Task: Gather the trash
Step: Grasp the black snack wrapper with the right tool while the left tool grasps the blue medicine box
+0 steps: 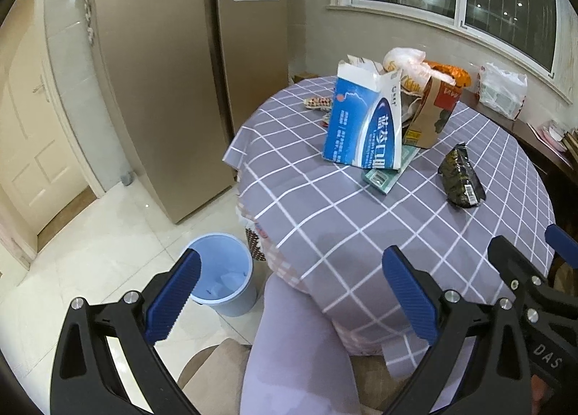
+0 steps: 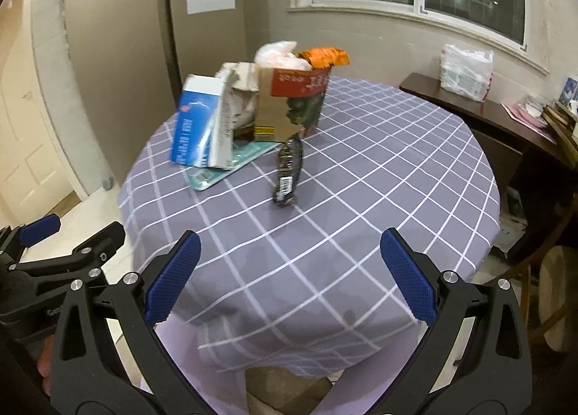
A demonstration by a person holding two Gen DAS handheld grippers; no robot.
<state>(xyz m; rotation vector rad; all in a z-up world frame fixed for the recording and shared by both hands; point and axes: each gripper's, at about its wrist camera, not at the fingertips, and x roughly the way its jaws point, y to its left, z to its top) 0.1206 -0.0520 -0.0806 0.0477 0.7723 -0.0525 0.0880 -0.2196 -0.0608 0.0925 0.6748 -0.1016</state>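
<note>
Trash sits heaped mid-table: a blue carton [image 1: 363,122], a brown box [image 2: 289,104] and a dark wrapper [image 2: 288,171] lying apart, nearest the right gripper [image 2: 290,276], so I'd pinch that across its narrow middle first. Both the right and the left gripper [image 1: 290,297] hang empty, jaws spread wide, short of the checked tablecloth [image 2: 379,169], with the blue bin [image 1: 225,272] on the tiled floor beside a tall fridge [image 1: 162,72].

Dim indoor light, glare on the fridge [image 1: 155,64], fisheye-bent edges, slight blur throughout.

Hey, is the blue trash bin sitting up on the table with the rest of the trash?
No. In the left wrist view, the blue trash bin stands on the tiled floor beside the table, below the edge of the checked cloth.
</note>
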